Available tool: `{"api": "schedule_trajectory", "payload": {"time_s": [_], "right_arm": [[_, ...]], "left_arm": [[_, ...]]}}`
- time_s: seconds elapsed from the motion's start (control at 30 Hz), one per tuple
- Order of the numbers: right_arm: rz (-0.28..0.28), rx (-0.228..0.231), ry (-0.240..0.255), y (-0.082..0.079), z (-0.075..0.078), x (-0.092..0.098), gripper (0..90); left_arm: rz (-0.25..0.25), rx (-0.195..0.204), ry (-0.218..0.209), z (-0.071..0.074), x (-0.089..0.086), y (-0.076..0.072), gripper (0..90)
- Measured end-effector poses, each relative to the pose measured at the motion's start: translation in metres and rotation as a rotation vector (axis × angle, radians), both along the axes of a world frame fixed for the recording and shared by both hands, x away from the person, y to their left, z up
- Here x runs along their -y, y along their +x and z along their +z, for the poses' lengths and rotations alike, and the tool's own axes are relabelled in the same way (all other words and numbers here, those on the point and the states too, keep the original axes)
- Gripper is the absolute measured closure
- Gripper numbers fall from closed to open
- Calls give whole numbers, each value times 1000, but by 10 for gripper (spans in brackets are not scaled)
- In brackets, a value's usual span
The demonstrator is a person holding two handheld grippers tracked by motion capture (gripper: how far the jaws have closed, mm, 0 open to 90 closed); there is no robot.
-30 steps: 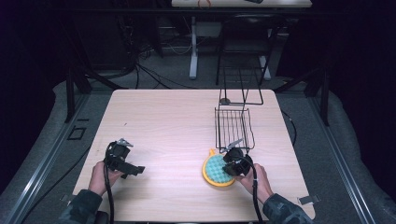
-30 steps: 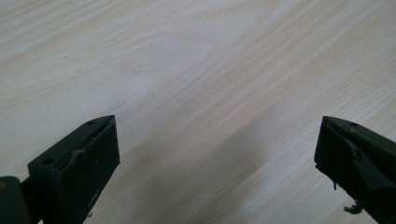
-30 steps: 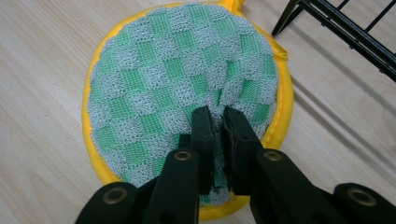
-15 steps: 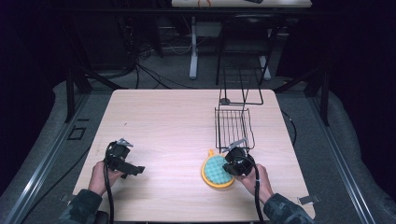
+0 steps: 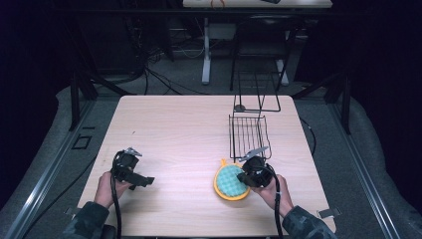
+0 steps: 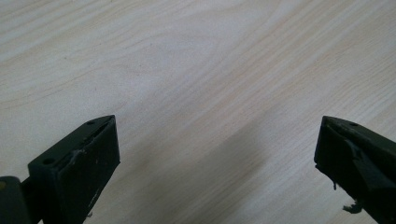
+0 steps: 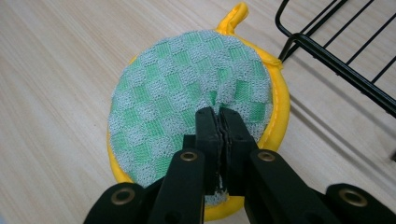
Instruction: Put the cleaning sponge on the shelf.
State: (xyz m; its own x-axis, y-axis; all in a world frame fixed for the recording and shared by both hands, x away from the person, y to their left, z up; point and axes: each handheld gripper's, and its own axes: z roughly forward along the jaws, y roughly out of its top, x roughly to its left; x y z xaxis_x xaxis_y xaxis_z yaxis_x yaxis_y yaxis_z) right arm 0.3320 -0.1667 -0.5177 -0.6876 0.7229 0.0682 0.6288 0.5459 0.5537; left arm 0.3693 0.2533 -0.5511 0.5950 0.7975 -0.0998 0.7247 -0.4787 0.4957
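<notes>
Pot holder (image 7: 187, 112), round, one item: green-and-grey checked knit face over a yellow padded backing with a yellow hanging loop (image 7: 233, 14) at its top edge; lies flat on the wooden table (image 5: 174, 129), lower centre-right of the high view, just beside the near end of a black wire basket (image 5: 248, 134). Judged light, soft and floppy, not fragile, not slippery; the knit face puckers where pinched, so it should drape when raised. Right gripper (image 7: 218, 122) has its jaws pressed together on a fold of the knit face near the middle of the holder, cloth bunched between them. Alternative holds, by judgement: the yellow rim or the loop, where the padding is firmer. Left gripper (image 6: 215, 154) rests at lower left of the high view, jaws spread wide over bare table, holding nothing
</notes>
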Motion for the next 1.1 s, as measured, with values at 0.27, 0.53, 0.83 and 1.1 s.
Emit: {"api": "schedule_trajectory", "payload": {"time_s": [0.27, 0.53, 0.83, 1.1], "right_arm": [[14, 9, 12, -4, 4, -1, 874], [6, 40, 27, -6, 13, 3, 874], [0, 57, 51, -8, 22, 6, 874], [-5, 82, 56, -10, 29, 7, 873]], "left_arm": [[0, 3, 1, 0, 0, -1, 2], [-9, -4, 8, 0, 0, -1, 4], [-8, -8, 6, -1, 0, 0, 4], [-8, -4, 9, 0, 1, 0, 3]]}}
